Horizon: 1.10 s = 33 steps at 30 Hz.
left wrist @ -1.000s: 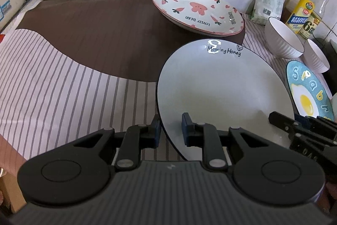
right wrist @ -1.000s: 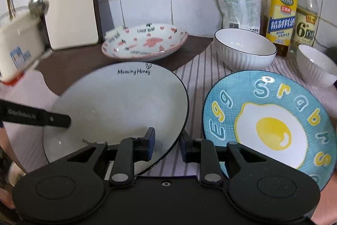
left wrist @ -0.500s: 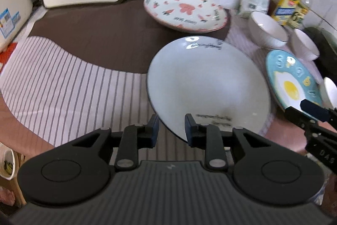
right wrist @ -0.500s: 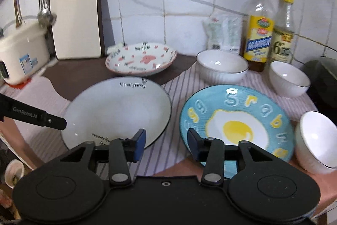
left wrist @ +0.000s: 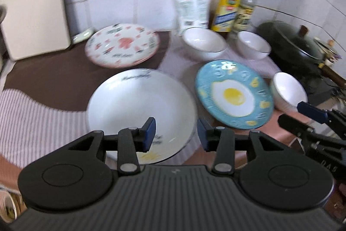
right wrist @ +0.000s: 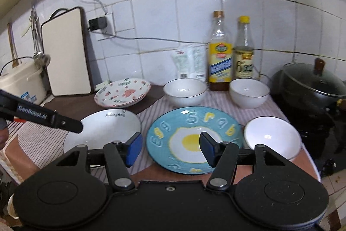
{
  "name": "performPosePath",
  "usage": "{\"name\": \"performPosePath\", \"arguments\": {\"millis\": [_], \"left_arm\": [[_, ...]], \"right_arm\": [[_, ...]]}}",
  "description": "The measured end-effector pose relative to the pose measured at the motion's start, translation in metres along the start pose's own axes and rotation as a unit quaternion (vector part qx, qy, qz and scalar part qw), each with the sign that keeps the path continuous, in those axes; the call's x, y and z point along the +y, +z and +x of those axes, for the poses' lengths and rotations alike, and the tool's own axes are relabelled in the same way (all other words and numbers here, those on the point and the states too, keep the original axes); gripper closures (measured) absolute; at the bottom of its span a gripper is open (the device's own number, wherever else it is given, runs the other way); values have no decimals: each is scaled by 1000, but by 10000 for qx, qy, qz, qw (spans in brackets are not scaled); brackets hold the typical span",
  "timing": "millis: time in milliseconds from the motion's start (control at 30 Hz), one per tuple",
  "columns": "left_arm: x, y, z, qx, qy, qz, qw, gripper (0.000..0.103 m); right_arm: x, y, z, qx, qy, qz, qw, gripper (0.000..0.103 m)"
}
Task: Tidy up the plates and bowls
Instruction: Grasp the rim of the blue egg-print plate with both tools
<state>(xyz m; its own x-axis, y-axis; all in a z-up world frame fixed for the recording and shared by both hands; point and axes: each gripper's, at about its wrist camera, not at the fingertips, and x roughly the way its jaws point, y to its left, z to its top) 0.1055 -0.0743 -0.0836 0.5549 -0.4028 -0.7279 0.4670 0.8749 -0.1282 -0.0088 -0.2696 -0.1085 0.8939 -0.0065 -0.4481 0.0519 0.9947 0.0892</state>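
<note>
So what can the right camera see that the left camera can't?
Only the right wrist view shows the white rice cooker, the utensils hanging on the wall, and the left gripper's finger from the side.

Only the left wrist view shows the right gripper's fingertips at its right edge, open like the left gripper.

Both show the white plate, the egg plate, the pink plate, three white bowls, two bottles and the black pot.
</note>
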Motion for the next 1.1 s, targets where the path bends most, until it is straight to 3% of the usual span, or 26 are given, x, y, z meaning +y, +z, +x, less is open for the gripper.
{"name": "performPosePath", "arguments": {"millis": [300, 567, 733, 967, 1100], "left_arm": [[-39, 23, 22, -60, -196, 699, 9973, 57], [-48, 41, 66, -30, -447, 939, 9946, 51], [-52, 51, 100, 0, -398, 1321, 9904, 50], [-47, 66, 153, 342, -455, 1438, 9880, 46], [-44, 73, 180, 641, -506, 1473, 9857, 46]], "right_arm": [[-33, -19, 0, -226, -280, 434, 9984, 37], [-49, -37, 30, -141, -353, 614, 9974, 37], [-59, -46, 56, -12, -465, 904, 9948, 37], [-68, -56, 86, 146, -560, 1264, 9903, 37], [-68, -55, 92, 23, -527, 1381, 9890, 37]]}}
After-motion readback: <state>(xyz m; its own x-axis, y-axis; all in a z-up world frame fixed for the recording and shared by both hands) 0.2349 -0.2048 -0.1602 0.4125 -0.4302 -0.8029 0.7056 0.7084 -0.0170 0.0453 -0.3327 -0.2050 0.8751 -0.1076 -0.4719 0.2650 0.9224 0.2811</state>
